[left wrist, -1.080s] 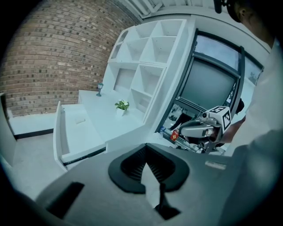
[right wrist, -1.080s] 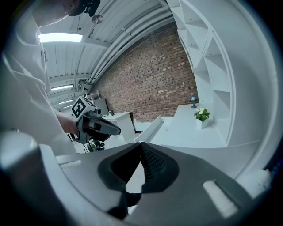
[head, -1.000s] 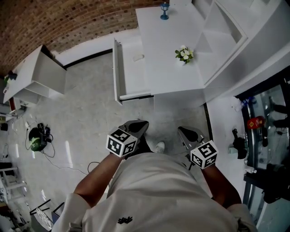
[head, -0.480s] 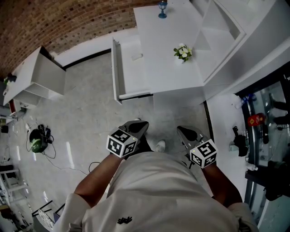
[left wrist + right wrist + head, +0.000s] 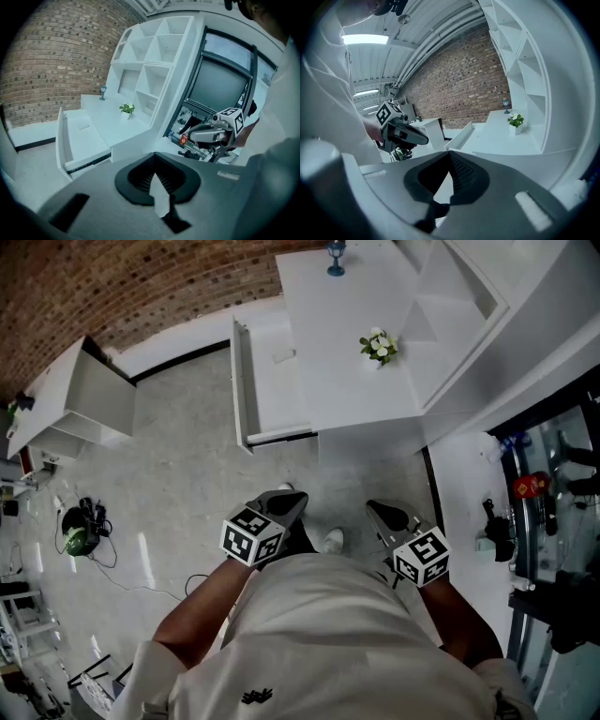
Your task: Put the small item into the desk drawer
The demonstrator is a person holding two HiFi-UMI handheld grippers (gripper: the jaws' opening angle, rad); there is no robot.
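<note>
Your left gripper [image 5: 289, 498] and right gripper [image 5: 382, 512] both hang at your waist with jaws closed on nothing, well apart from the white desk [image 5: 347, 371]. The small flat pale item [image 5: 284, 357] already lies inside the open white drawer [image 5: 241, 381]. It looks light and stiff; to regrip it, pinch across its narrow edges.

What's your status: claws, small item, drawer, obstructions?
Left claw shut, empty; right claw shut, empty. Small item lies in open drawer. Only bare floor between claws and desk.
</note>
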